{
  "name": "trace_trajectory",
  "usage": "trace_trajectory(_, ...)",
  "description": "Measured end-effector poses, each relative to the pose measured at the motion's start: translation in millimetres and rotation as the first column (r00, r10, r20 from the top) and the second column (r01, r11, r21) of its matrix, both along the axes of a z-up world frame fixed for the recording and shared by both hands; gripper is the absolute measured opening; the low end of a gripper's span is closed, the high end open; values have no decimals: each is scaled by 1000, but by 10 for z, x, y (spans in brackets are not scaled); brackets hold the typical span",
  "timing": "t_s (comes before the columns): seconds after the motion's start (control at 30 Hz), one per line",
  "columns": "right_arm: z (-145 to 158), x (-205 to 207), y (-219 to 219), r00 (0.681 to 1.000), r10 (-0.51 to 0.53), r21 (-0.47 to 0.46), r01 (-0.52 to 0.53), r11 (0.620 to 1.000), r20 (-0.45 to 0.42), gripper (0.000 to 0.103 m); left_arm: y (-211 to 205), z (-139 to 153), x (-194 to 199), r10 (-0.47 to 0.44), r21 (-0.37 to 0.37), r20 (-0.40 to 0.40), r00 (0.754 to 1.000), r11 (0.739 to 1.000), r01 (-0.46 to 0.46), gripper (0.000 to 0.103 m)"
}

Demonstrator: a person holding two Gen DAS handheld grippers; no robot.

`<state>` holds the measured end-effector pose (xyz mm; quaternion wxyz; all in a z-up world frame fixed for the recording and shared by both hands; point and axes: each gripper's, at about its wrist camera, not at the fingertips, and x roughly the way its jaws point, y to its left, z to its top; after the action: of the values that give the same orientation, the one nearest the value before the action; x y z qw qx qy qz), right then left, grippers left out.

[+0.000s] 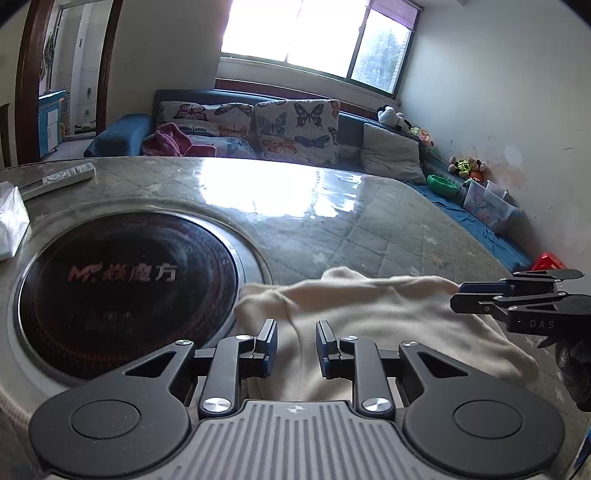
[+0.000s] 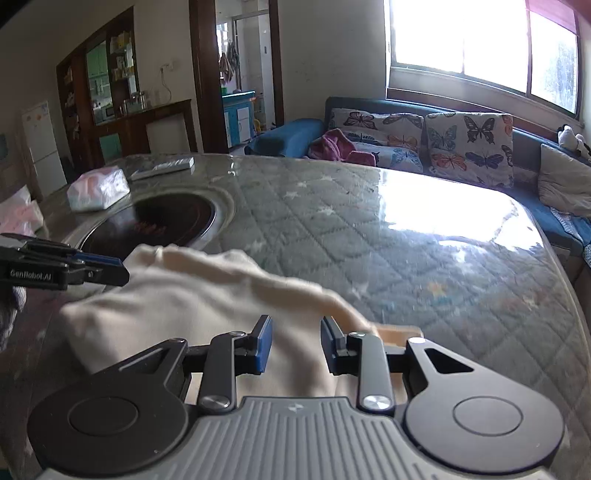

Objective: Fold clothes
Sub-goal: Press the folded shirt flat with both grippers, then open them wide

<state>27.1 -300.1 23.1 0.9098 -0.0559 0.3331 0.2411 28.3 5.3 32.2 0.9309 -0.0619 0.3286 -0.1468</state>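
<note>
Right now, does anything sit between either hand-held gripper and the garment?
Nothing visible does. The left hand-held gripper and right hand-held gripper are both open directly over the cream garment.

Blue sofa (image 1: 351,129) with butterfly cushions (image 1: 295,127) stood under a bright window (image 1: 314,33); white walls (image 1: 498,92); dark wood cabinet (image 2: 122,110), possibly a fridge (image 2: 42,147); glossy quilted surface (image 2: 406,240).

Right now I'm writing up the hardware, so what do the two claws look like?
Both match: left claw and right claw have matte black linkage arms with silver rivets, blue pads inside the fingers, round black discs either side, and a ribbed grey body. Side lettering reads "GenRobot.AI".
</note>
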Motion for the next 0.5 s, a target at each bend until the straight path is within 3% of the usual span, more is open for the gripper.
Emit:
trace_trajectory(0.23,-168,274,7,999,-10,5,10,1000,-42,28,55,-104,223,35,27,-36,999,999,-34,24)
trace_trajectory(0.37,-122,213,-11,1000,-11,2,11,1000,-17,29,56,-109,234,30,31,-34,999,999,-29,25)
trace_trajectory(0.43,-73,149,-10,1000,-17,4,17,1000,6,44,34,-111,258,37,39,-34,999,999,-36,26)
trace_trajectory(0.5,-19,77,-4,999,-18,3,18,1000,30,50,18,-105,254,43,48,-33,999,998,-41,26)
